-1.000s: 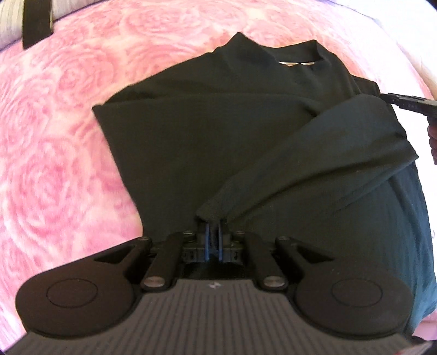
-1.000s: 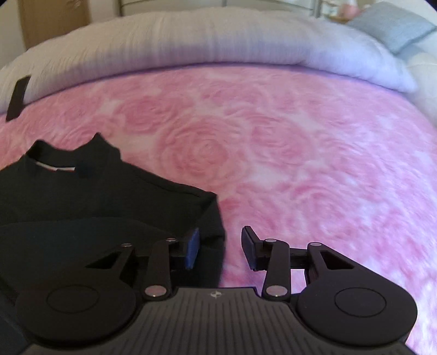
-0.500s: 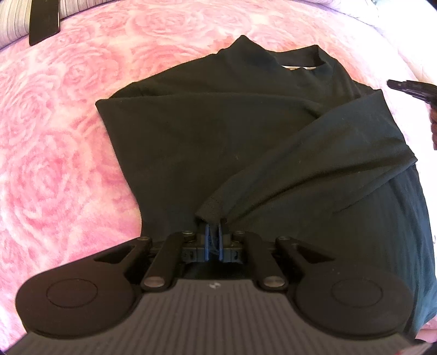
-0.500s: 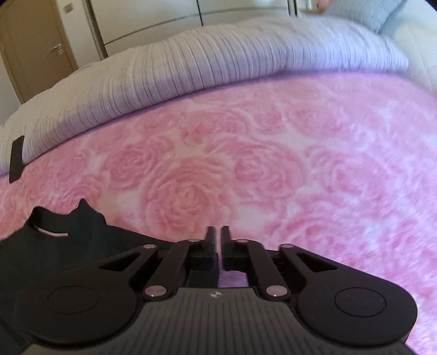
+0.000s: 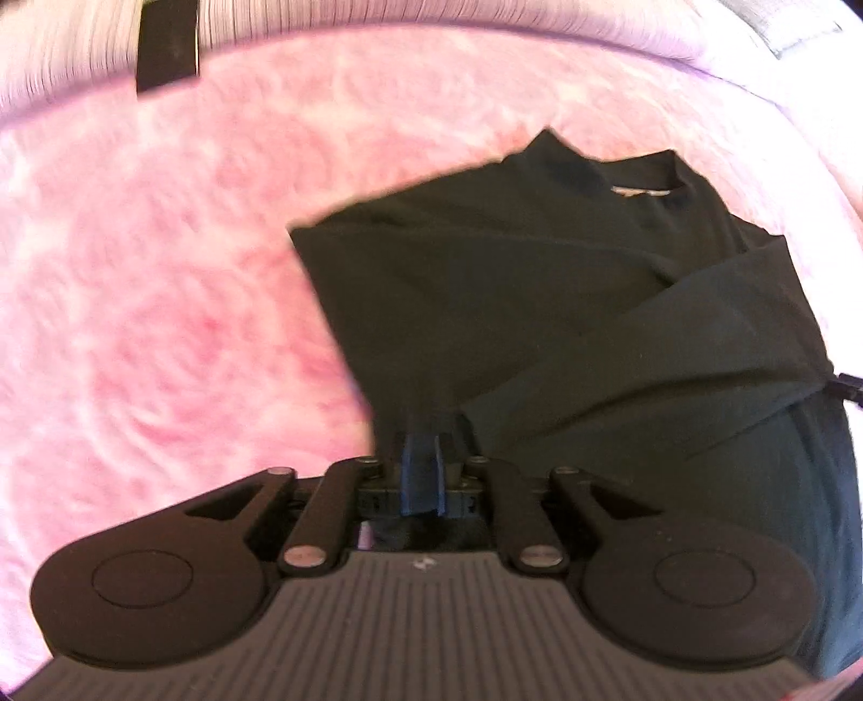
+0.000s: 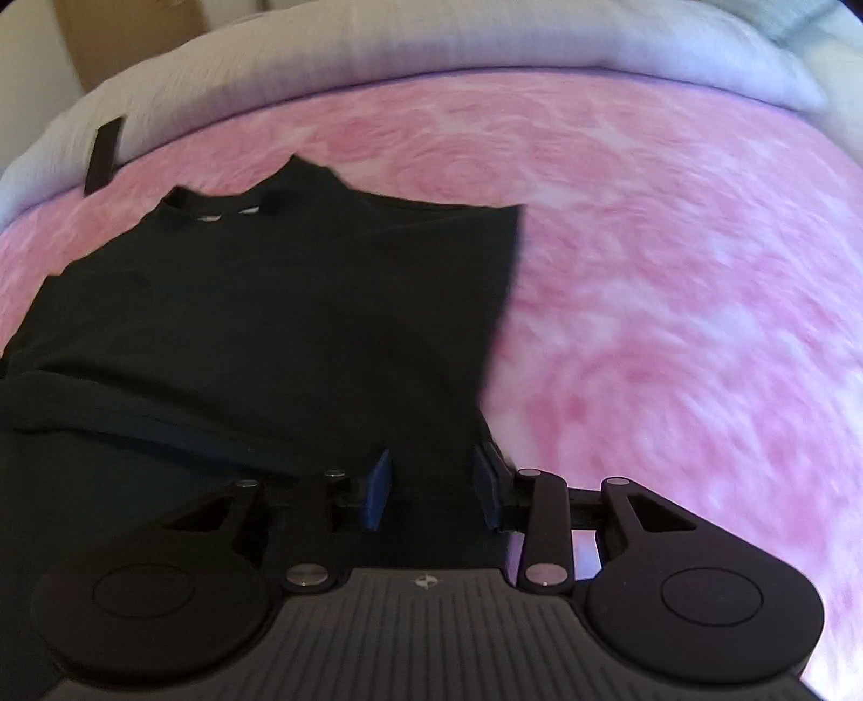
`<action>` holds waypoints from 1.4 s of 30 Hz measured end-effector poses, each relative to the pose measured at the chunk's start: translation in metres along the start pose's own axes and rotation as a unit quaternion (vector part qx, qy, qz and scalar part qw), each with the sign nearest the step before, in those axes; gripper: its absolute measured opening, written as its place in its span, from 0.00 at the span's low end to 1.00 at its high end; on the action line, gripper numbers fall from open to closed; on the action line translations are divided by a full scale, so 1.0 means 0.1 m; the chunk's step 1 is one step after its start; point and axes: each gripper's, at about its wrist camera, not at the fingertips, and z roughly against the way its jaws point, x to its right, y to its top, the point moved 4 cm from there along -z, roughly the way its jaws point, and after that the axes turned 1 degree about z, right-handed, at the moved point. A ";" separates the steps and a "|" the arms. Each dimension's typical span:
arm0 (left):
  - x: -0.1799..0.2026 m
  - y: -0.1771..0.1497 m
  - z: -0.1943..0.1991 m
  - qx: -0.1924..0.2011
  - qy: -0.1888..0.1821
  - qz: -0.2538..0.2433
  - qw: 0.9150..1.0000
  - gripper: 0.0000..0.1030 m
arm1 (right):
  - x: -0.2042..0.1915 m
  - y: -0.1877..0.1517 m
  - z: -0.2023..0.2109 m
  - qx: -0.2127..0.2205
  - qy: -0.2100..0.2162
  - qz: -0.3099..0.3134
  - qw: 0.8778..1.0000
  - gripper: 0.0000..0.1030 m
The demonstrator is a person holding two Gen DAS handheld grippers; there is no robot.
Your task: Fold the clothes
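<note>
A black long-sleeved shirt lies flat on the pink bed, collar towards the far side. One sleeve is folded diagonally across the body, and its cuff ends at my left gripper. That gripper is shut, its blue pads pinching the dark cuff. In the right wrist view the shirt fills the left half. My right gripper is open, low over the shirt's right edge, with black cloth lying between its fingers. Its tip also shows in the left wrist view, the right gripper at the shirt's side.
A pink rose-patterned bedspread covers the bed. A white ribbed duvet runs along the far edge, with a small black rectangular object lying on it. A brown door stands behind. Both views are motion-blurred.
My right gripper has opened from shut and swung down and left onto the shirt's right edge. The left gripper, still shut, has shifted left, so the shirt sits further right in its view.
</note>
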 end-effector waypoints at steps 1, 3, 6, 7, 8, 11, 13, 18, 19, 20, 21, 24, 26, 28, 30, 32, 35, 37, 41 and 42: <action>0.02 0.00 0.07 0.010 -0.001 -0.005 1.000 0.08 | -0.08 0.01 -0.02 0.002 0.006 0.004 1.000 0.40; 0.12 -0.01 0.17 0.029 -0.028 0.000 0.999 0.08 | -0.24 0.04 -0.05 0.006 0.017 0.013 1.000 0.40; 0.35 -0.05 0.06 0.031 -0.070 -0.023 0.997 0.08 | -0.48 0.08 -0.10 0.013 0.033 0.026 0.999 0.39; 0.43 -0.06 -0.02 0.027 -0.082 -0.033 0.996 0.08 | -0.56 0.10 -0.12 0.015 0.039 0.031 0.999 0.39; 0.49 -0.09 -0.14 0.020 -0.092 -0.047 0.994 0.09 | -0.64 0.11 -0.14 0.017 0.044 0.035 0.998 0.39; 0.45 -0.10 -0.37 0.013 -0.084 -0.068 0.994 0.13 | -0.89 0.15 -0.19 0.023 0.061 0.048 0.997 0.39; 0.30 -0.04 -0.41 0.024 -0.083 -0.056 0.995 0.15 | -1.05 0.18 -0.22 0.028 0.072 0.057 0.995 0.39; 0.01 -0.05 -0.27 0.024 -0.056 -0.033 0.998 0.11 | -1.17 -0.15 -0.08 -0.013 0.064 0.098 0.993 0.39; -0.03 -0.09 -0.21 0.023 -0.057 -0.031 0.998 0.11 | -1.15 -0.21 -0.02 -0.030 0.061 0.089 0.994 0.39; -0.06 -0.14 -0.11 0.023 -0.057 -0.027 0.998 0.11 | -1.13 -0.26 0.05 -0.042 0.055 0.080 0.994 0.39; -0.10 -0.20 -0.01 0.022 -0.057 -0.024 0.998 0.11 | -1.10 -0.30 0.14 -0.051 0.047 0.070 0.995 0.39; -0.12 -0.42 0.34 0.013 -0.054 -0.022 0.998 0.16 | -1.13 -0.39 0.47 -0.062 0.012 0.053 0.997 0.43; -0.08 -0.58 0.57 0.005 -0.054 -0.017 0.998 0.27 | -1.14 -0.41 0.72 -0.064 -0.011 0.025 0.998 0.50; -0.03 -0.71 0.78 -0.005 -0.064 -0.015 0.998 0.40 | -1.16 -0.42 1.02 -0.062 -0.035 -0.010 0.997 0.59; 0.06 -0.82 1.00 -0.012 -0.071 -0.023 0.997 0.59 | -1.21 -0.42 1.31 -0.057 -0.054 -0.045 0.996 0.76; 0.12 -0.92 1.22 -0.012 -0.071 -0.031 0.997 0.69 | -1.28 -0.44 1.61 -0.051 -0.071 -0.080 0.993 0.85; 0.21 -1.04 1.54 -0.009 -0.080 -0.036 0.996 0.86 | -1.41 -0.48 1.99 -0.045 -0.083 -0.113 0.989 0.85; 0.25 -1.12 1.71 0.000 -0.073 -0.053 0.996 0.93 | -1.47 -0.51 2.19 -0.042 -0.087 -0.132 0.987 0.85; 0.33 -1.29 2.00 0.019 -0.062 -0.085 0.994 0.98 | -1.58 -0.65 2.53 -0.031 -0.084 -0.161 0.983 0.85; 0.35 -1.35 2.05 0.024 -0.060 -0.097 0.993 0.98 | -1.59 -0.69 2.60 -0.027 -0.082 -0.165 0.983 0.85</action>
